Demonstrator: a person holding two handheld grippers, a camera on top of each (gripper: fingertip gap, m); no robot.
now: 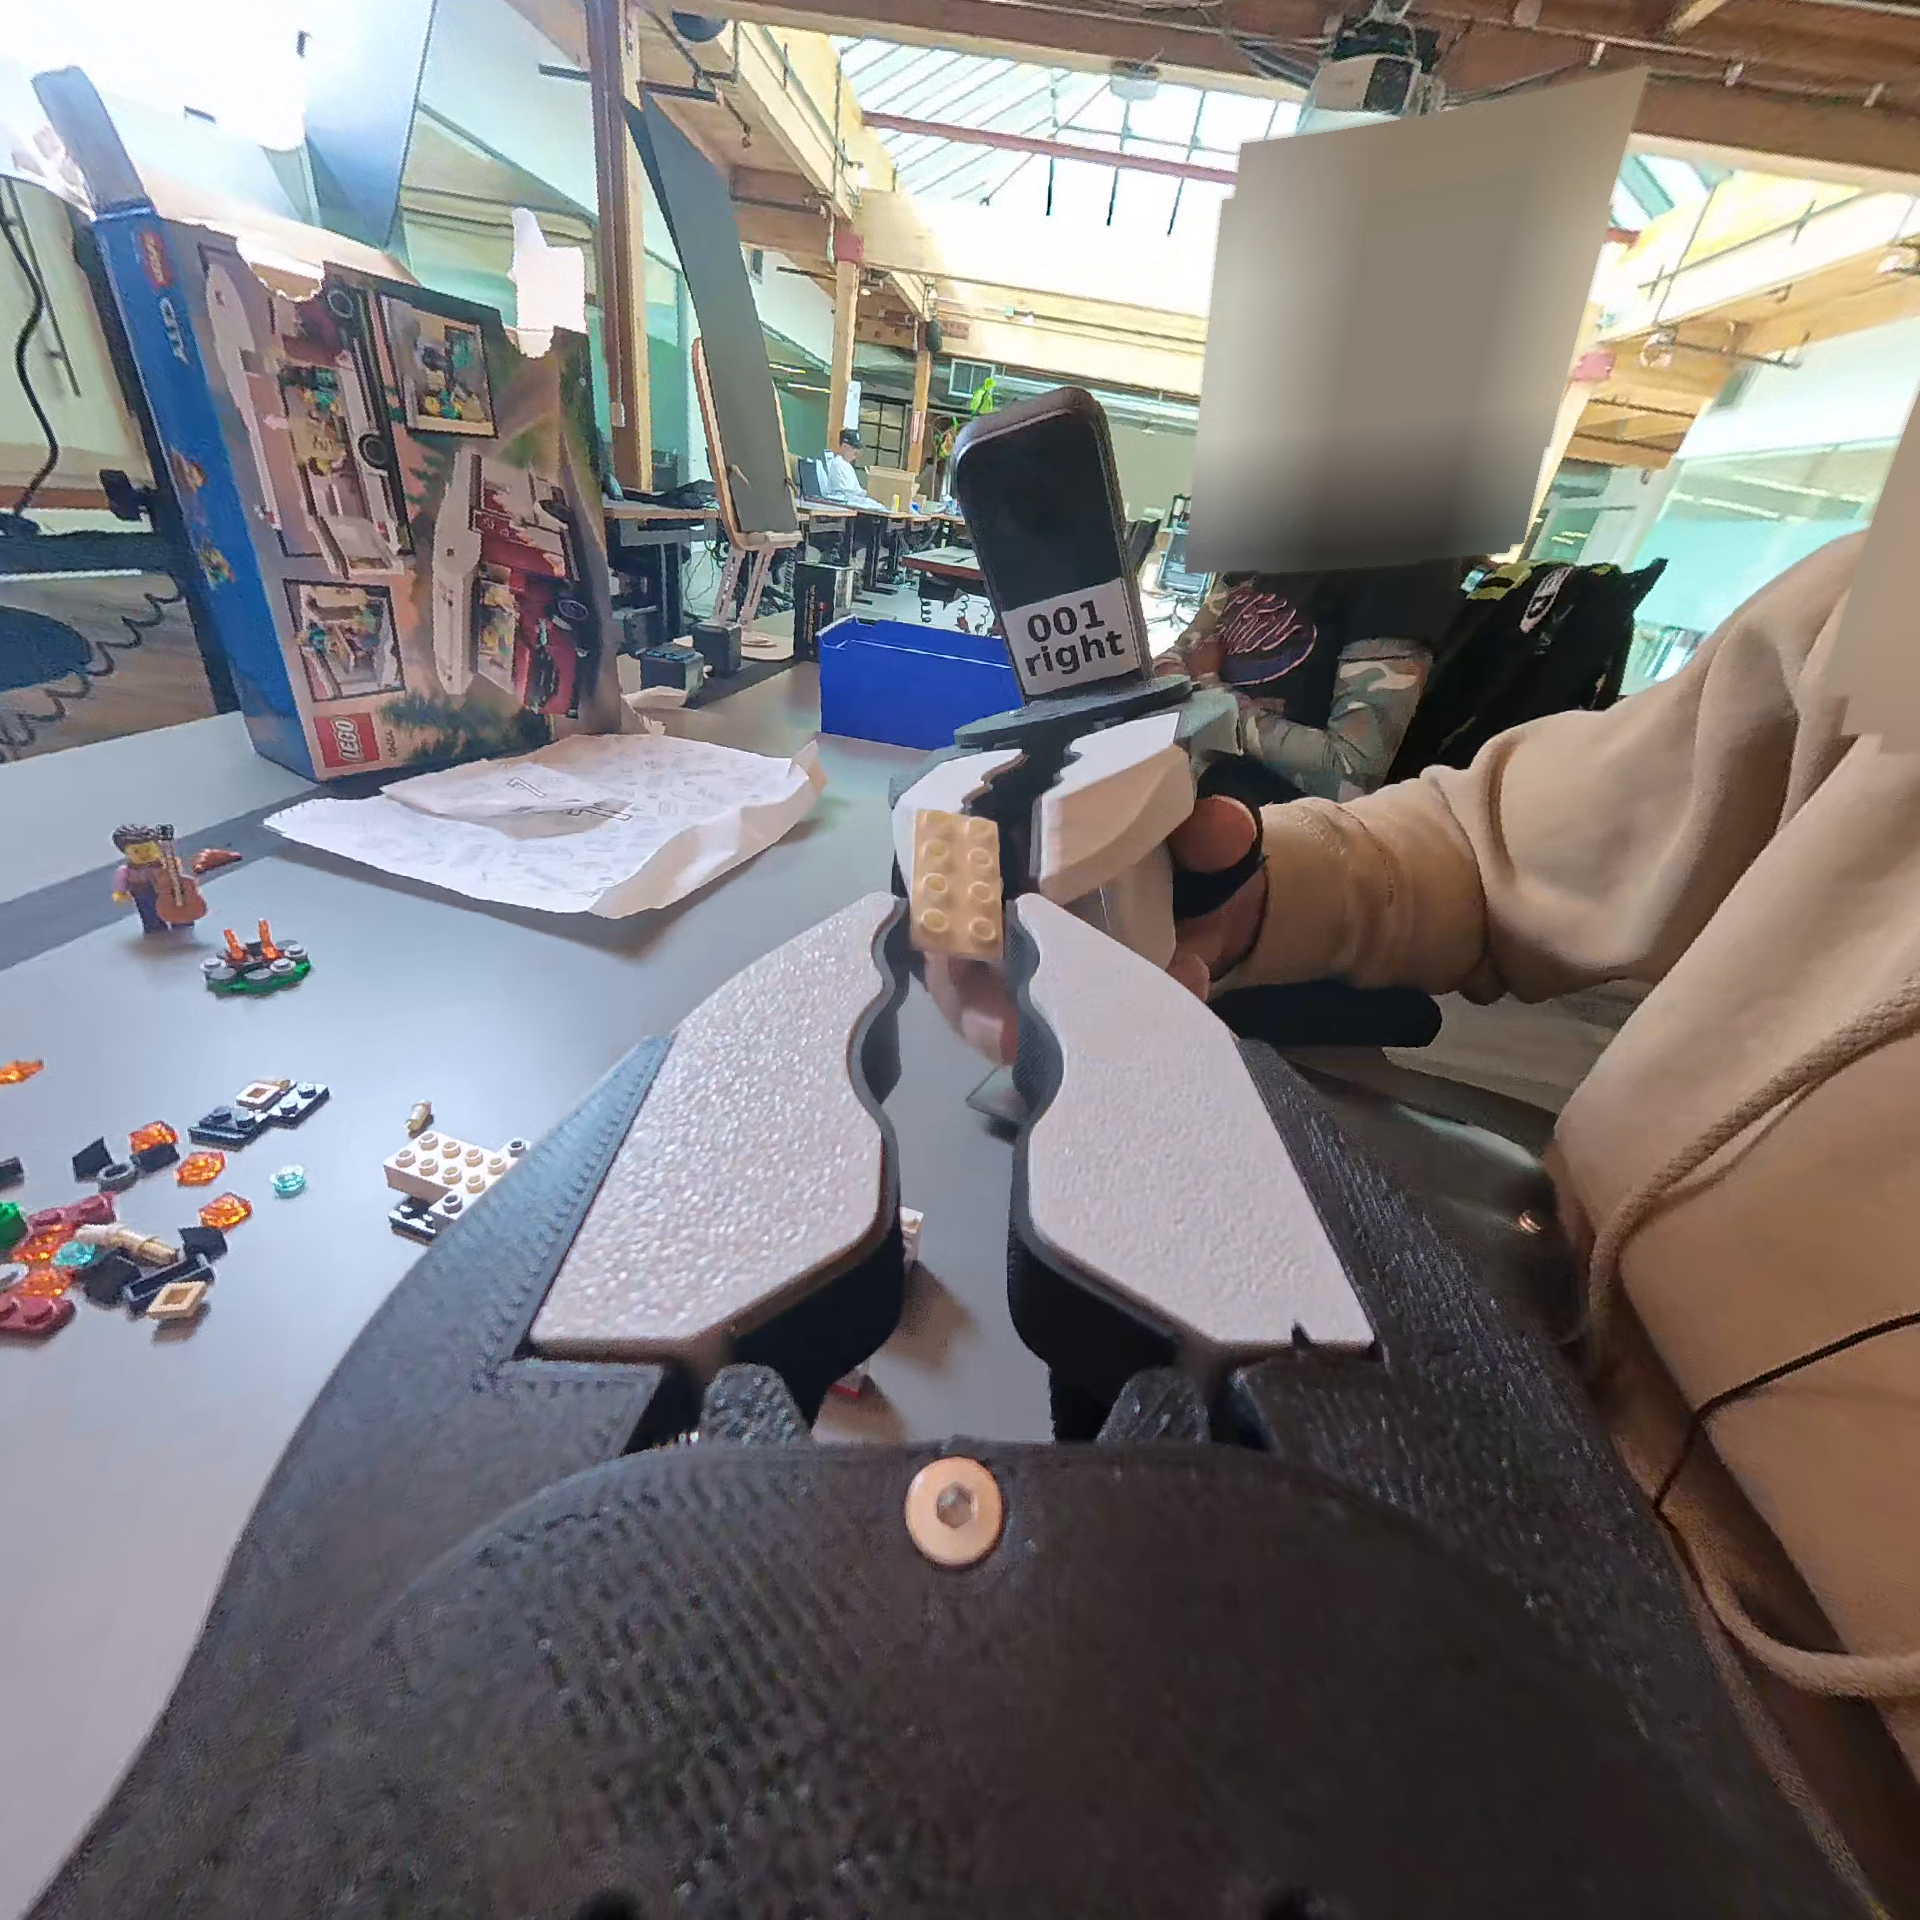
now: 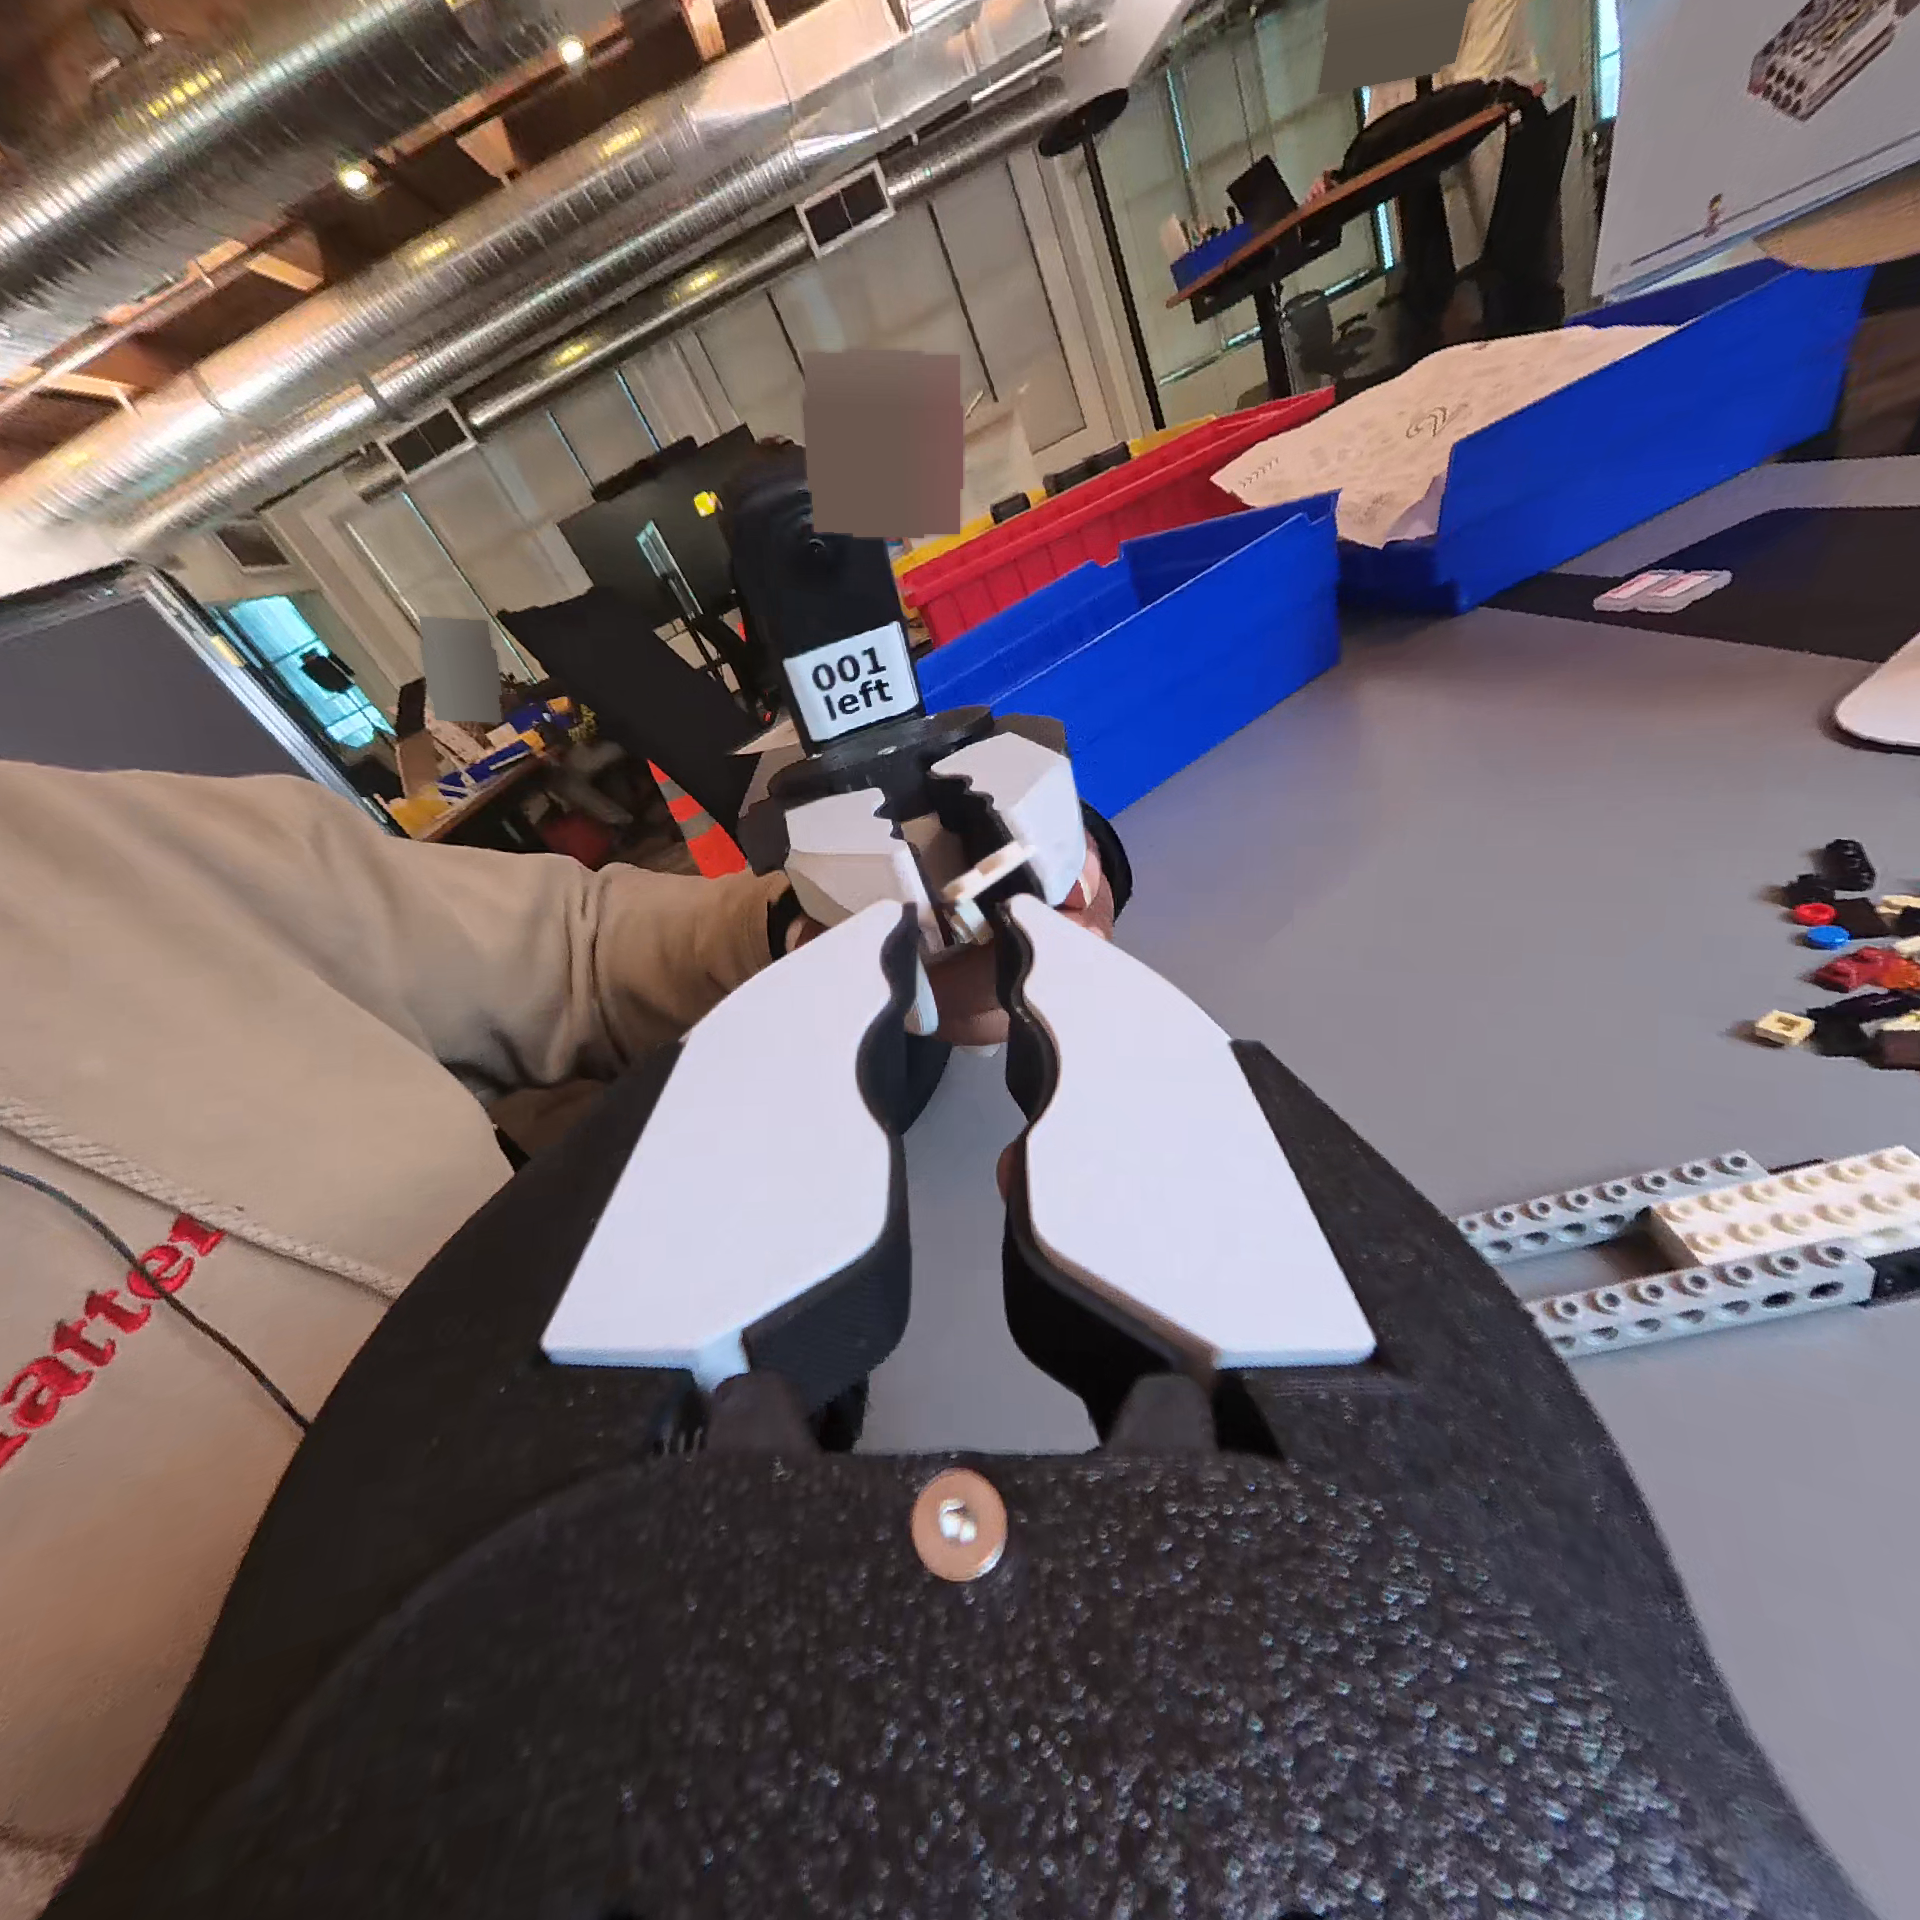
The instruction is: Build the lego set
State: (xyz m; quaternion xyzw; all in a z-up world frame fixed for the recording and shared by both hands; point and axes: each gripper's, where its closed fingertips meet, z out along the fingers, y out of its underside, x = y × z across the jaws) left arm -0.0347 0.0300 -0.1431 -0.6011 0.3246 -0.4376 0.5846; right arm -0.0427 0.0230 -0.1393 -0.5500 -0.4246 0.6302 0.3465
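Observation:
In the left wrist view my left gripper [image 1: 958, 920] is shut on a cream studded brick [image 1: 956, 883], held above the grey table [image 1: 468, 997] with its studs facing the camera. My right gripper [image 1: 1013, 831] faces it tip to tip, just behind the brick. In the right wrist view my right gripper [image 2: 956, 920] is closed on a small white piece [image 2: 943, 928], mostly hidden by the fingertips. It meets the tips of the left gripper [image 2: 940, 842], where the brick [image 2: 987, 875] shows edge-on. A grey and white beam frame [image 2: 1714, 1236] lies on the table at right.
Loose small pieces [image 1: 135, 1216], a cream brick [image 1: 447, 1164], a minifigure [image 1: 156, 873] and a small campfire build [image 1: 255, 961] lie at left. The set's box [image 1: 395, 499] and paper bags [image 1: 551, 821] stand behind. Blue bins [image 2: 1132, 665] and a red bin [image 2: 1091, 520] line the far edge. Both grippers' tips are close together, under 4 cm apart. The small campfire build [image 1: 255, 961] is about equally far from each gripper, around 30 cm.

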